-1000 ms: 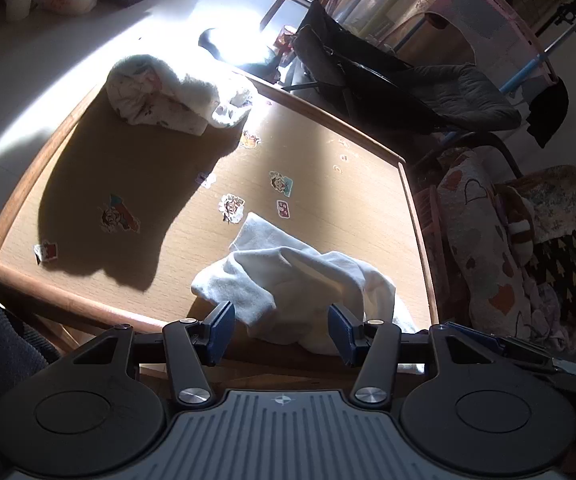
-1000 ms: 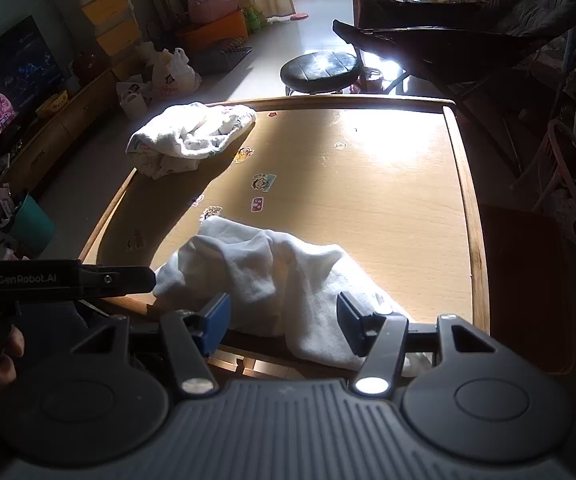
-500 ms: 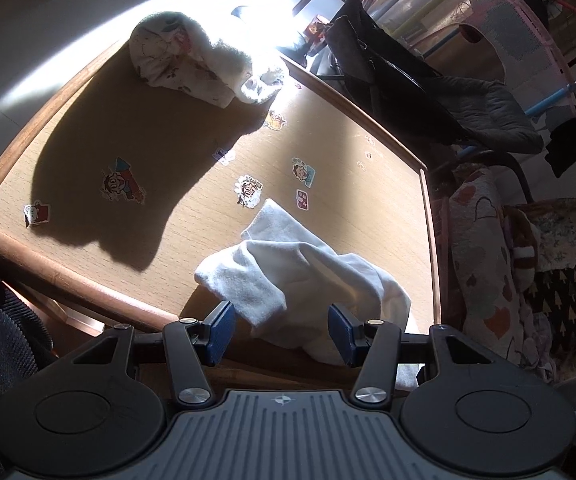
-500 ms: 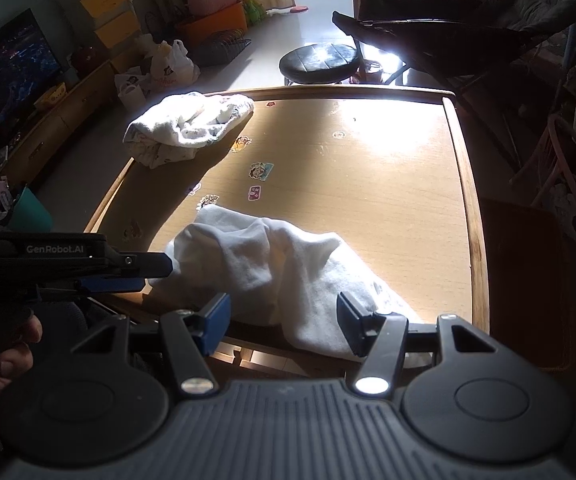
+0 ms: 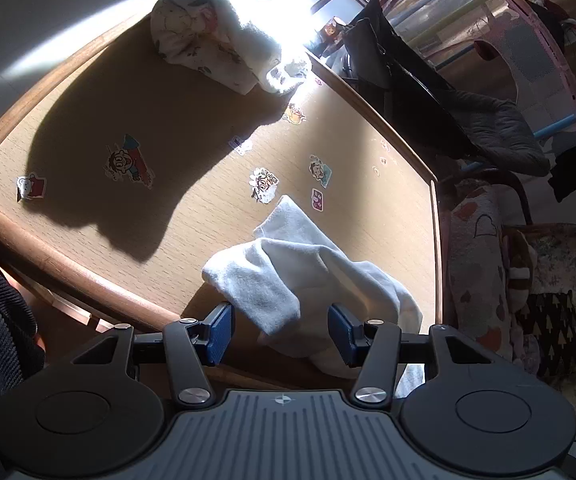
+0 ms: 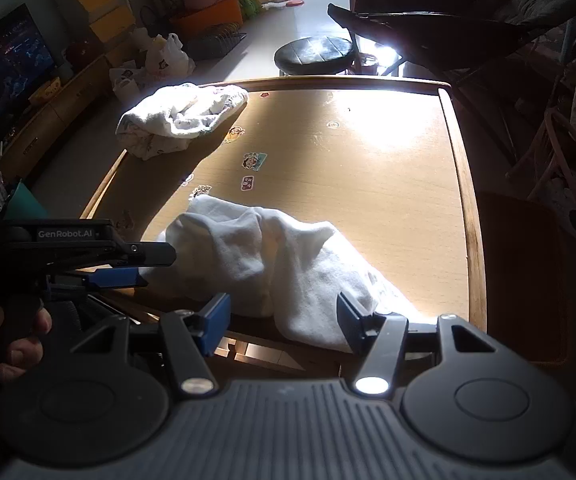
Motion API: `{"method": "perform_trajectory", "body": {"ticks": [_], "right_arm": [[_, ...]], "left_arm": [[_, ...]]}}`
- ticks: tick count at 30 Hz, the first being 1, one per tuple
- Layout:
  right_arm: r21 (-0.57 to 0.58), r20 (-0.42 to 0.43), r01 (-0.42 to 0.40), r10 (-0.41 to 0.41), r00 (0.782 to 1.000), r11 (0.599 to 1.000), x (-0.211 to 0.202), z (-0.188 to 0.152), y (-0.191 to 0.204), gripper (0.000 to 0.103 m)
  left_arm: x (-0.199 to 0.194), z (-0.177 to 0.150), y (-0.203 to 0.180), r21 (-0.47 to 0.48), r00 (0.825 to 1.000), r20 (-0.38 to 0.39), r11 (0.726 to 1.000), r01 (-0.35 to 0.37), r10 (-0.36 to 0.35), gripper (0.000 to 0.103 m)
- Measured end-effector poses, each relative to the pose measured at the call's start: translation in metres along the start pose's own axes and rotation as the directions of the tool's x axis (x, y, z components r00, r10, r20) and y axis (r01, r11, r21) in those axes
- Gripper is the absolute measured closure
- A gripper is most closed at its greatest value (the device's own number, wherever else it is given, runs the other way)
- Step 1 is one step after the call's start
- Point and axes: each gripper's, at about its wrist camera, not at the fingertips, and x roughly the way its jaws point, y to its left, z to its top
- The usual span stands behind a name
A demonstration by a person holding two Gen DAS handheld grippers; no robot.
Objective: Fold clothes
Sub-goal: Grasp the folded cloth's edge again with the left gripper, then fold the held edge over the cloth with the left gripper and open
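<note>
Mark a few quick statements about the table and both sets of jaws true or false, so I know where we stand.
1. The white garment hangs over the table's near edge. True.
2. The left gripper has its jaws clamped on that garment. False: the jaws stand apart, cloth between them but not pinched.
3. The patterned garment lies bundled at the far left corner. True.
4. The table has a bare top. False: cartoon stickers dot it.
5. The right gripper is open. True.
</note>
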Motion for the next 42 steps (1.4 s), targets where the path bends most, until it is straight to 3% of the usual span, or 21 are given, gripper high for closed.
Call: {"method": "perform_trajectory", "body": {"ticks": [9,13,18,28,42], "right_arm": [[0.000,-0.011,0.003,-0.003,1.000,1.000,0.002,-0.002,-0.002,0.045],[-0.029,-0.008,0.006,-0.007,1.000,1.000,0.002,-0.003,0.002,0.045],[-0.076,0.009,-0.001,0.001,1.000,0.997,0.000,-0.002,0.008,0.045],[-0.081,0.022,0.011,-0.009,1.000,0.997,-0.001,0.000,0.005,0.045],[-0.014,0.058,0.018,-0.017,0.998,1.000,-0.006,0.004,-0.016,0.045]], "left_arm": [[0.004,-0.002,0.008,-0.023,0.999,-0.010,0.999,0.030,-0.031,0.054],[0.004,-0.002,0.008,-0.023,0.998,-0.012,0.998,0.058,-0.059,0.082],[0.003,-0.001,0.007,-0.016,0.997,-0.019,0.997,0.079,-0.079,0.091],[0.000,0.008,-0.010,0.004,0.993,-0.013,0.993,0.114,-0.114,0.094],[0.000,0.027,-0.072,0.088,0.981,-0.041,0.978,0.191,-0.189,0.095]]}}
